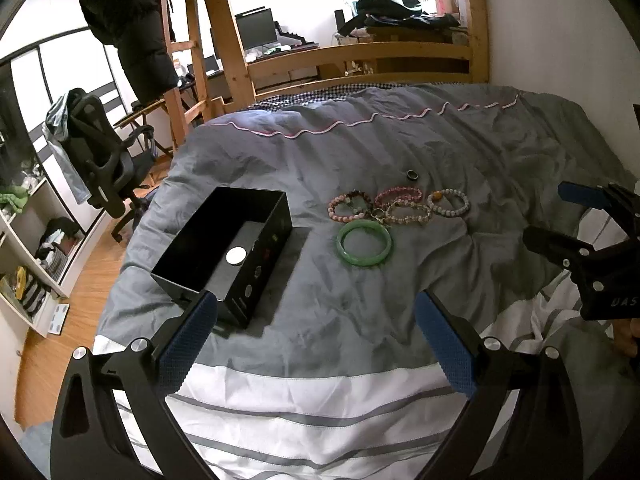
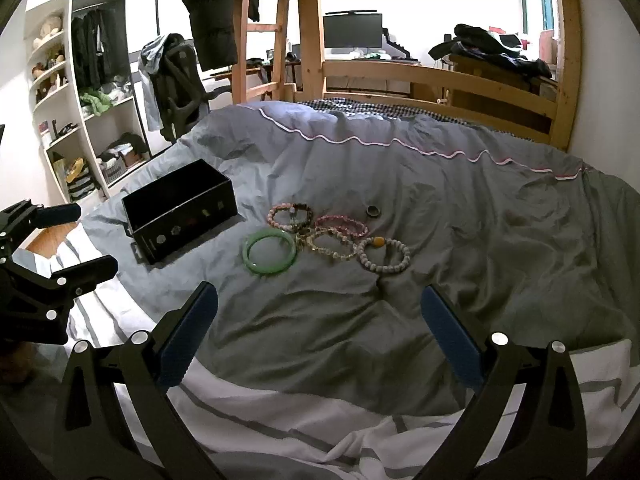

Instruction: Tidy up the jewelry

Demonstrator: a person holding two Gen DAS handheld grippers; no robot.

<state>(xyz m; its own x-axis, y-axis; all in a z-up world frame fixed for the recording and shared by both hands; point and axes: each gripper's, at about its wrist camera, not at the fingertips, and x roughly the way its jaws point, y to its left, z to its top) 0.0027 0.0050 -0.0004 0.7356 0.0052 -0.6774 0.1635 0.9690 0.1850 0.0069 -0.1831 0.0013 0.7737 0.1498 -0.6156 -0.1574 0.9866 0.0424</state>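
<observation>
Bedroom with a wooden loft-bed frame (image 1: pixel 400 56), a monitor (image 2: pixel 352 31) on a far desk, an office chair (image 1: pixel 100 152), white shelves (image 2: pixel 64 92). Grey duvet (image 1: pixel 440 152) across the bed, with a white striped sheet (image 1: pixel 300 408) at the near edge.

Left claw (image 1: pixel 316 344): blue-padded fingers spread wide, gripping nothing, hovering above the bedding. Just ahead of its left finger, a black open box (image 1: pixel 224 256), one small silvery round piece (image 1: pixel 235 256) lying inside. Ahead and slightly right of this claw, a green jade bangle (image 1: pixel 364 243) flat on the duvet; just beyond it, touching or overlapping, a cluster of beaded bracelets: pink-and-brown (image 1: pixel 349 205), dark pink (image 1: pixel 399 195), pale gold (image 1: pixel 408 213), white with an amber bead (image 1: pixel 447 202). Further on, apart from the cluster, a dark ring (image 1: pixel 411 175).

Right claw (image 2: pixel 320 340): likewise wide apart, nothing between the fingers, above the duvet. Straight ahead of it the same bracelets; box ahead to its left. Both claws side by side, well short of the jewelry.
</observation>
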